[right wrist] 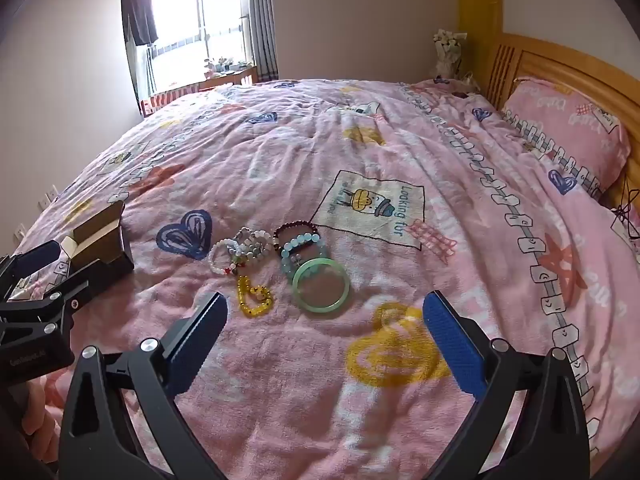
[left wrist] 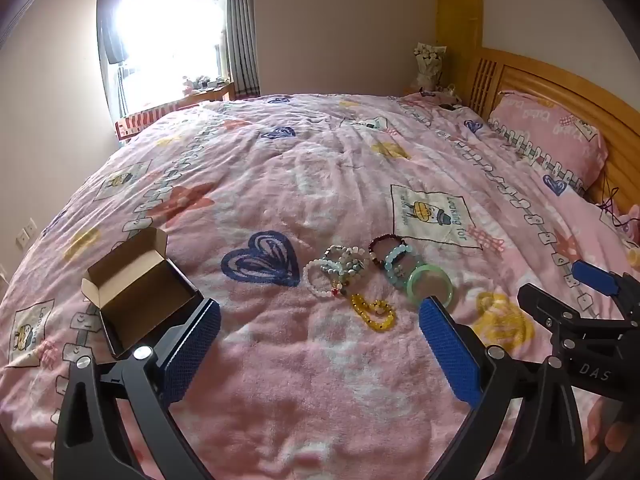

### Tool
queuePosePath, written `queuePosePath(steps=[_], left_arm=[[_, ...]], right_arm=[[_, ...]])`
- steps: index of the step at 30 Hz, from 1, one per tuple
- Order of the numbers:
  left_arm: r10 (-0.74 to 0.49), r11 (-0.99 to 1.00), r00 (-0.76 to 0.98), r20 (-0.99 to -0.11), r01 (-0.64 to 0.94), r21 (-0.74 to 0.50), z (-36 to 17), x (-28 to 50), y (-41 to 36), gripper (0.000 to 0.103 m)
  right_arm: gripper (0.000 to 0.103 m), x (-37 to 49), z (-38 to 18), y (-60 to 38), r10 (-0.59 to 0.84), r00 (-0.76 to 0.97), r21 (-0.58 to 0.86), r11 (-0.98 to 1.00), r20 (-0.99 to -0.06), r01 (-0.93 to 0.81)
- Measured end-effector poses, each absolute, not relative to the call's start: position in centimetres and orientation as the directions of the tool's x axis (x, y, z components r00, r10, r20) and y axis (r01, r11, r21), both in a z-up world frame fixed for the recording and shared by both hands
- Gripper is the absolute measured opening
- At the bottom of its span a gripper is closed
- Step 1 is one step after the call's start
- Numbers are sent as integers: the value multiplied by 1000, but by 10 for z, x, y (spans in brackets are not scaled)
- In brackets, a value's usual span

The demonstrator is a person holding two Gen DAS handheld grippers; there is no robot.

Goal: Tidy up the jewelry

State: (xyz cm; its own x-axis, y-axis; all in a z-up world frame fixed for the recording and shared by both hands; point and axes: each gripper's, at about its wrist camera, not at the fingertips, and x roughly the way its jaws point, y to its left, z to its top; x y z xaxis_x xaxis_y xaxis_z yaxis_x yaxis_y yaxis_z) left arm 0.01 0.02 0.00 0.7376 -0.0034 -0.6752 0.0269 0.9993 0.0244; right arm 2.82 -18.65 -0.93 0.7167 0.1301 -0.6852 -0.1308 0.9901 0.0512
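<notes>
On the bed (left wrist: 320, 360), the pile of bracelets (left wrist: 360, 276) lies right of the open box (left wrist: 136, 292), with the bangle (left wrist: 430, 285) at the pile's right edge and the pillow (left wrist: 548, 136) far behind.

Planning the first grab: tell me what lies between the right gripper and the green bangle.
Nothing but bare pink blanket. In the right wrist view the open right gripper hangs just short of the green bangle, with no other jewelry in that stretch.

We are holding the right gripper (right wrist: 324, 340) wide open above the pink fleece blanket (right wrist: 304, 392). Beyond it, a green jade bangle (right wrist: 321, 285), a yellow beaded bracelet (right wrist: 254, 298) and white beaded bracelets (right wrist: 236, 254) are lying clustered; an open cardboard box (right wrist: 102, 240) is sitting well left.
</notes>
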Motion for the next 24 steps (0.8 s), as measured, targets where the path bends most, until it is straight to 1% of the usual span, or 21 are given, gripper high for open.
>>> queuePosePath(steps=[24], left_arm=[[-11,1000,744,-668,21,6,3,-1,5,97]], right_arm=[[96,27,-8,-185,122,716,43,991,-687,-129]])
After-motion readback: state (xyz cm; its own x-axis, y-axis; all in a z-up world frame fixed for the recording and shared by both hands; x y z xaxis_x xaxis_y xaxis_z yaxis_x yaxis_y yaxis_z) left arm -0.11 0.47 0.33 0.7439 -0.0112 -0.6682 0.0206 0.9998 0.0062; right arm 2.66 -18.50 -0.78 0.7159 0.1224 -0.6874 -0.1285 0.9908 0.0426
